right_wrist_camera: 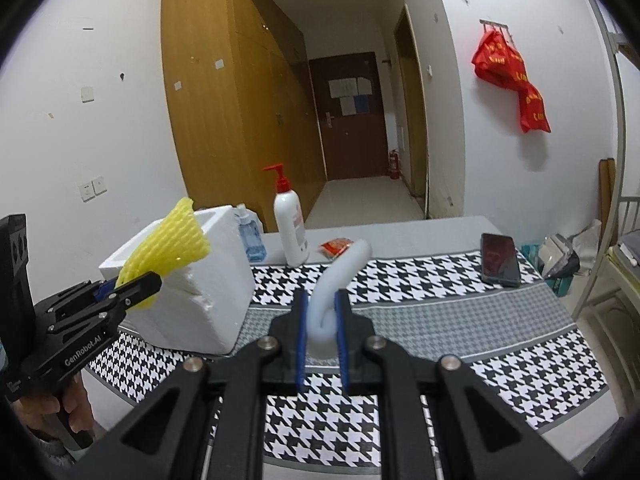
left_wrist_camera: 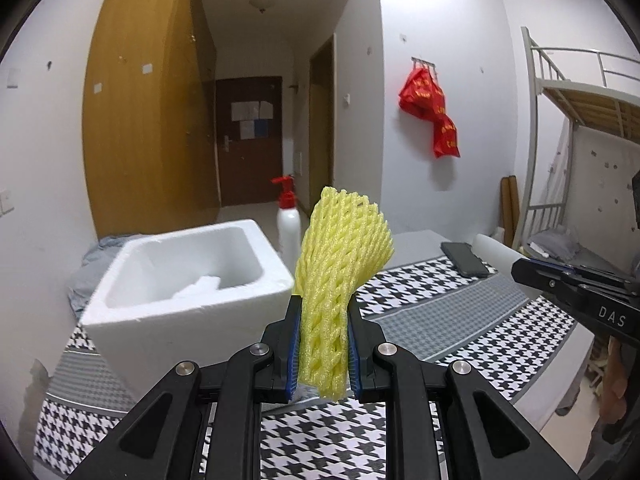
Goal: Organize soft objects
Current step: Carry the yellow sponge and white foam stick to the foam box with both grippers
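Observation:
My left gripper (left_wrist_camera: 323, 308) is shut on a yellow foam net sleeve (left_wrist_camera: 340, 264) and holds it upright above the table, just right of a white styrofoam box (left_wrist_camera: 188, 300). The box holds something white inside. In the right wrist view the left gripper (right_wrist_camera: 132, 284) holds the yellow sleeve (right_wrist_camera: 168, 244) in front of the box (right_wrist_camera: 200, 300). My right gripper (right_wrist_camera: 322, 300) is shut on a white foam tube (right_wrist_camera: 340, 276) that curves up and right above the houndstooth tablecloth (right_wrist_camera: 440, 320). The right gripper's body (left_wrist_camera: 576, 292) shows at the right edge of the left wrist view.
A white pump bottle with a red top (right_wrist_camera: 290, 224) and a blue bottle (right_wrist_camera: 250, 236) stand behind the box. A red packet (right_wrist_camera: 336, 246) and a black phone (right_wrist_camera: 500, 258) lie at the table's far side. A bunk bed (left_wrist_camera: 580, 128) stands to the right.

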Demonstrator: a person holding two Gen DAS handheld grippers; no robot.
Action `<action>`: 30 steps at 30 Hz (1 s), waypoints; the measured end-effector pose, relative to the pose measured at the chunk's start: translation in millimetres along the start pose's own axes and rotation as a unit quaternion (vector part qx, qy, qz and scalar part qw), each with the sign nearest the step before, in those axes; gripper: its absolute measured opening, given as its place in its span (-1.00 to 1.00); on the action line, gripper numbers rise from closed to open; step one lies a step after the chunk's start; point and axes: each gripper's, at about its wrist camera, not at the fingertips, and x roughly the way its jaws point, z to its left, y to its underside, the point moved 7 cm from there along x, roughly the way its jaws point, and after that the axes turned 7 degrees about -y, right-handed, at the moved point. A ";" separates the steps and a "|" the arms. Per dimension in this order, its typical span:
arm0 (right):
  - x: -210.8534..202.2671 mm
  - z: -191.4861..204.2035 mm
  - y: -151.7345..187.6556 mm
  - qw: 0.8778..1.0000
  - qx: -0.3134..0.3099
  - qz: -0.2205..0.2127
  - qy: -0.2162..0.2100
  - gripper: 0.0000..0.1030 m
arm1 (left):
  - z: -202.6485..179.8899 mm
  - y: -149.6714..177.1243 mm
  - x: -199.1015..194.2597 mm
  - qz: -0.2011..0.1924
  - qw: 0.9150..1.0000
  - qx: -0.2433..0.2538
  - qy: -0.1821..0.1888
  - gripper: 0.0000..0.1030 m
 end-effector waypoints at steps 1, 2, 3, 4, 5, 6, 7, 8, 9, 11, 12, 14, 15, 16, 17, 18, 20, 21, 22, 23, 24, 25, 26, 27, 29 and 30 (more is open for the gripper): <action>-0.1 2.7 -1.4 1.000 -0.002 -0.002 -0.002 -0.69 | 3.0 -1.1 -2.1 -0.003 1.000 -0.001 -0.002 -0.60; -0.5 5.1 -2.2 1.000 -0.005 -0.003 -0.005 -0.69 | 6.3 -2.7 -3.8 -0.006 1.000 -0.004 -0.006 -0.60; -0.2 7.7 -3.2 1.000 -0.008 -0.004 -0.007 -0.69 | 9.6 -3.4 -5.3 -0.008 1.000 -0.006 -0.009 -0.60; -0.1 10.9 -4.1 1.000 -0.012 -0.005 -0.009 -0.69 | 12.2 -4.0 -6.8 -0.009 1.000 -0.007 -0.012 -0.60; 0.5 14.1 -5.3 1.000 -0.015 -0.006 -0.011 -0.69 | 14.8 -4.2 -7.9 -0.011 1.000 -0.009 -0.015 -0.60; 1.3 16.8 -6.3 1.000 -0.017 -0.006 -0.014 -0.69 | 17.5 -4.5 -9.5 -0.013 1.000 -0.011 -0.019 -0.60; 2.3 20.5 -7.7 1.000 -0.020 -0.008 -0.018 -0.69 | 21.0 -4.8 -11.0 -0.015 1.000 -0.012 -0.024 -0.60; 2.8 23.4 -8.0 1.000 -0.022 -0.009 -0.021 -0.69 | 23.8 -5.3 -12.2 -0.016 0.999 -0.015 -0.027 -0.60; 3.8 26.2 -8.2 0.999 -0.024 -0.008 -0.023 -0.69 | 24.6 -6.0 -13.0 -0.017 0.999 -0.015 -0.030 -0.60; 6.6 32.3 -8.9 0.999 -0.027 -0.008 -0.028 -0.69 | 31.1 -6.1 -15.7 -0.019 0.999 -0.017 -0.037 -0.60; 7.8 35.4 -9.3 0.999 -0.029 -0.008 -0.031 -0.69 | 34.0 -6.2 -16.7 -0.020 0.999 -0.019 -0.040 -0.60; 10.2 42.5 -10.0 0.999 -0.037 -0.008 -0.038 -0.69 | 40.8 -6.4 -18.3 -0.020 0.999 -0.024 -0.045 -0.60; 11.1 45.6 -10.8 0.998 -0.039 -0.008 -0.041 -0.69 | 44.7 -6.4 -19.4 -0.021 0.998 -0.026 -0.049 -0.60; 12.3 49.5 -11.8 0.998 -0.043 -0.009 -0.046 -0.69 | 48.0 -6.1 -20.4 -0.022 0.998 -0.028 -0.052 -0.60; 12.9 52.1 -12.6 0.998 -0.045 -0.009 -0.048 -0.69 | 52.0 -5.9 -21.8 -0.022 0.998 -0.030 -0.056 -0.60; 13.6 55.1 -13.7 0.998 -0.048 -0.010 -0.051 -0.69 | 56.5 -5.6 -23.5 -0.023 0.997 -0.033 -0.058 -0.60; 15.1 61.0 -15.5 0.997 -0.052 -0.012 -0.057 -0.69 | 63.4 -5.1 -27.1 -0.026 0.997 -0.036 -0.067 -0.60; 15.9 63.6 -16.2 0.997 -0.054 -0.012 -0.060 -0.69 | 67.6 -4.8 -29.1 -0.027 0.996 -0.038 -0.072 -0.60; 17.6 67.1 -17.4 0.996 -0.056 -0.012 -0.064 -0.69 | 70.5 -4.3 -30.1 -0.027 0.996 -0.040 -0.075 -0.60; 18.7 70.6 -18.4 0.996 -0.058 -0.012 -0.066 -0.69 | 73.8 -3.6 -31.3 -0.027 0.996 -0.042 -0.080 -0.60; 20.0 74.1 -19.3 0.996 -0.061 -0.012 -0.071 -0.69 | 77.2 -2.9 -32.5 -0.027 0.995 -0.044 -0.084 -0.60; 21.4 78.4 -20.1 0.995 -0.063 -0.011 -0.076 -0.69 | 81.2 -1.9 -33.9 -0.027 0.995 -0.047 -0.088 -0.60; 22.5 81.5 -20.4 0.995 -0.065 -0.011 -0.080 -0.69 | 85.1 -0.8 -35.0 -0.026 0.994 -0.050 -0.093 -0.60; 23.6 84.4 -21.0 0.994 -0.068 -0.011 -0.084 -0.69 | 88.5 -0.4 -35.9 -0.024 0.994 -0.053 -0.096 -0.60; 26.6 92.0 -22.4 0.993 -0.073 -0.010 -0.094 -0.69 | 95.2 -0.2 -40.0 -0.026 0.993 -0.054 -0.106 -0.60; 28.4 94.8 -23.6 0.992 -0.076 -0.010 -0.098 -0.69 | 99.5 0.3 -42.3 -0.026 0.992 -0.056 -0.113 -0.60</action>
